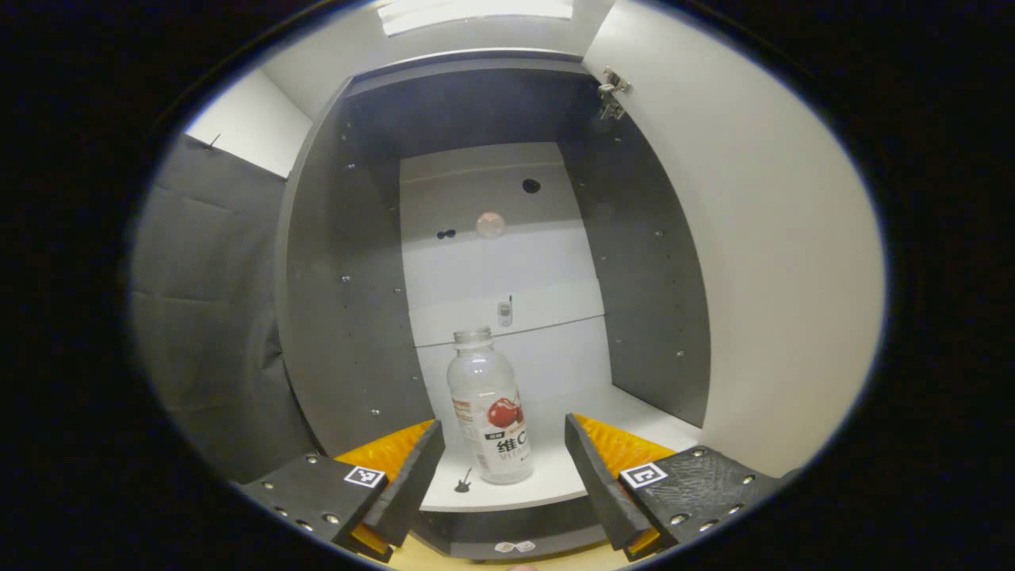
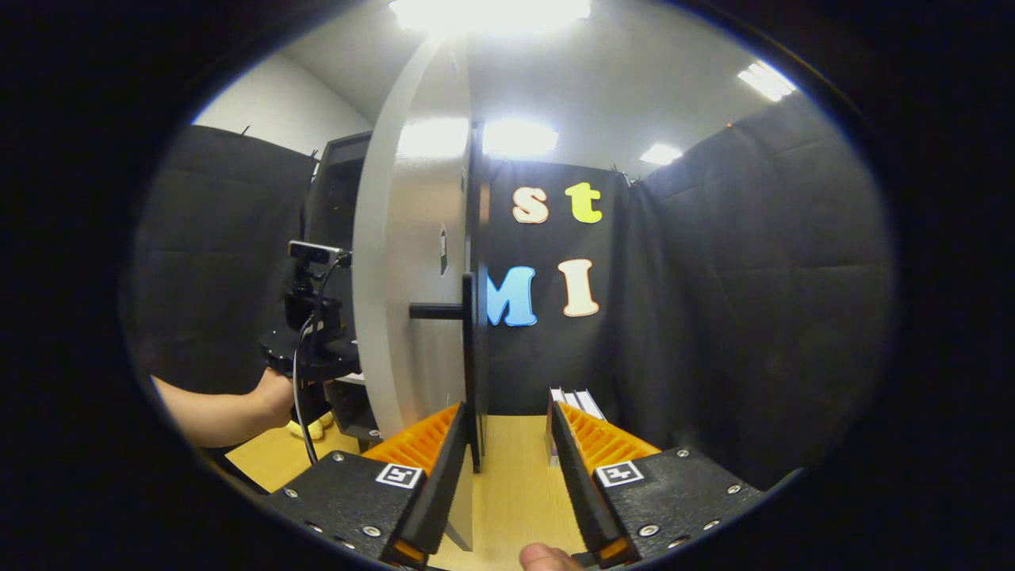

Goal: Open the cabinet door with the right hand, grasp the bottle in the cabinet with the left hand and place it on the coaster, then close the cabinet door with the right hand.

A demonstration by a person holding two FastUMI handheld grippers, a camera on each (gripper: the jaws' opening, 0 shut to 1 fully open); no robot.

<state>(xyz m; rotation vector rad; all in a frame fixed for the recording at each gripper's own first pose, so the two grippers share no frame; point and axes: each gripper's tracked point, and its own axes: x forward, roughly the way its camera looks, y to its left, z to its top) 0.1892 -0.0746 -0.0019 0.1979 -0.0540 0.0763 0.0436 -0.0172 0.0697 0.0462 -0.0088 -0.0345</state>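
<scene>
The cabinet (image 1: 492, 262) is seen open, door (image 1: 761, 270) swung right. One bottle (image 1: 489, 408) is stood upright on its bottom shelf, between the left tongs (image 1: 502, 464), spread wide, not touching. The right tongs (image 2: 507, 468) are held apart, empty, at the door edge.

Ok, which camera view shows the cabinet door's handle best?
The right gripper view: the handle sits close, seen side-on, sticking out from the open cabinet door. The left gripper view gives just the door's plain inner face and a hinge.
</scene>
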